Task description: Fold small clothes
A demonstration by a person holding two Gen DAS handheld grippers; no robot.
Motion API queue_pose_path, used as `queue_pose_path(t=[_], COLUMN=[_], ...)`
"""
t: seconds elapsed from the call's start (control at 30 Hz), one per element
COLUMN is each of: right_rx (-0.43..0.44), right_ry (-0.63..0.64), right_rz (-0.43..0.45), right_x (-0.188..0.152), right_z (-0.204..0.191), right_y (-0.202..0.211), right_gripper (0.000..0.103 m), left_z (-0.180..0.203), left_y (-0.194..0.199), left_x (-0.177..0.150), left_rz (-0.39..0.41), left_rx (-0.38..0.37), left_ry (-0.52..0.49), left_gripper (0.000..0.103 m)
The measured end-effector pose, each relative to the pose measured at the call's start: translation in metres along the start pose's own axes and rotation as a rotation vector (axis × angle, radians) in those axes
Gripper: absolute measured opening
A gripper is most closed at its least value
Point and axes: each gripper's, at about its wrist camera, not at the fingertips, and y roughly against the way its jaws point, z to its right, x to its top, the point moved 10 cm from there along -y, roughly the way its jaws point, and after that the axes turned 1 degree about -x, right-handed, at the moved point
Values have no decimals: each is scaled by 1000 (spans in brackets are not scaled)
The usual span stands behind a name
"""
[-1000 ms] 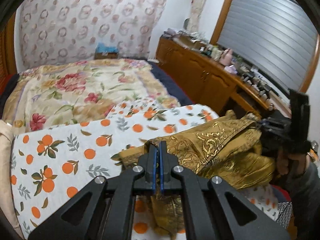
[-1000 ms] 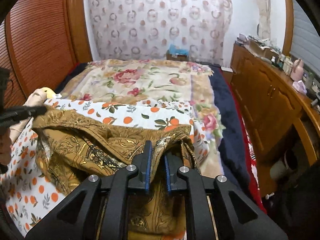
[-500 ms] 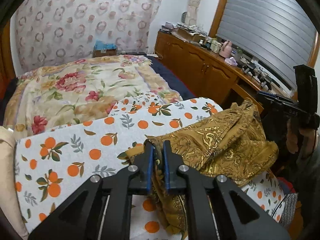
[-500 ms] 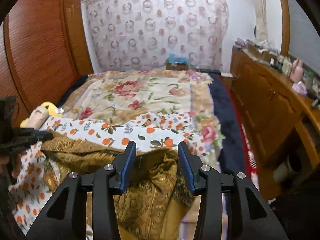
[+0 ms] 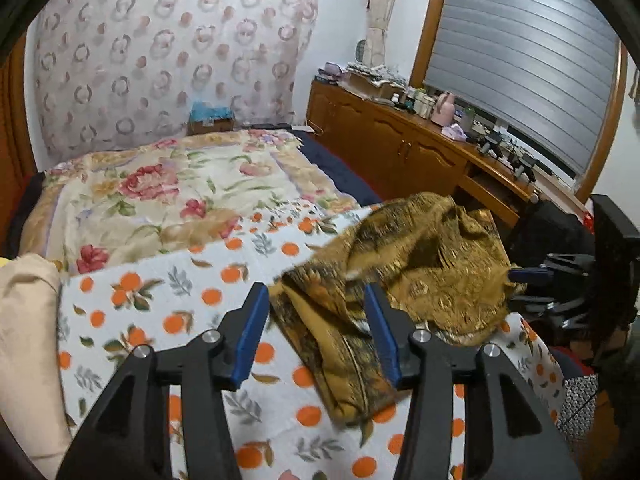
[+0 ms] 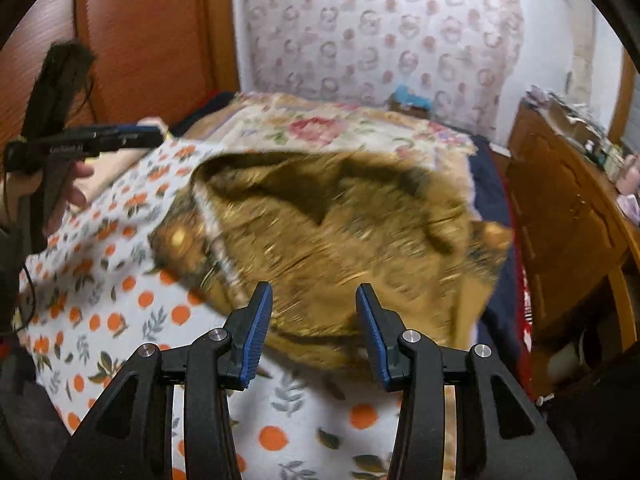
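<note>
Left tongs [image 5: 316, 300] are shown opening and right tongs [image 6: 314, 300] parted, neither gripping; the golden garment [image 5: 420, 256] is seen heaped on the orange-print sheet [image 5: 160, 304], beyond both.

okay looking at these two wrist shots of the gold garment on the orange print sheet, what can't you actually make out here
- Right wrist view: motion blur smears the gold garment, so its folds and edges are unreadable.
- Left wrist view: the left claw, opening, covers part of the garment's near strip.
- Left wrist view: the right claw is cut short at the frame's dark edge.
- Both views: small items on the wooden sideboard are too tiny to identify.
</note>
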Motion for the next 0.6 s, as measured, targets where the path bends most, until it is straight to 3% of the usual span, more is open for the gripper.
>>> queue_pose_path(t=[0.1, 0.2, 0.3, 0.6], right_rx=[6, -72, -74, -113], right_ry=[62, 152, 199, 288], right_rz=[-46, -72, -91, -120], right_x=[-13, -21, -26, -41], right_z=[-16, -20, -23, -24], right_y=[-20, -37, -45, -52], right_gripper=[49, 55, 59, 57], left_z=[9, 16, 20, 27], left_y=[-4, -8, -12, -20], left_x=[-13, -24, -32, -42], left_rz=[-26, -48, -67, -93], left_rx=[-15, -26, -29, -29], left_ry=[-6, -14, -19, -28], left_gripper=[49, 49, 49, 49])
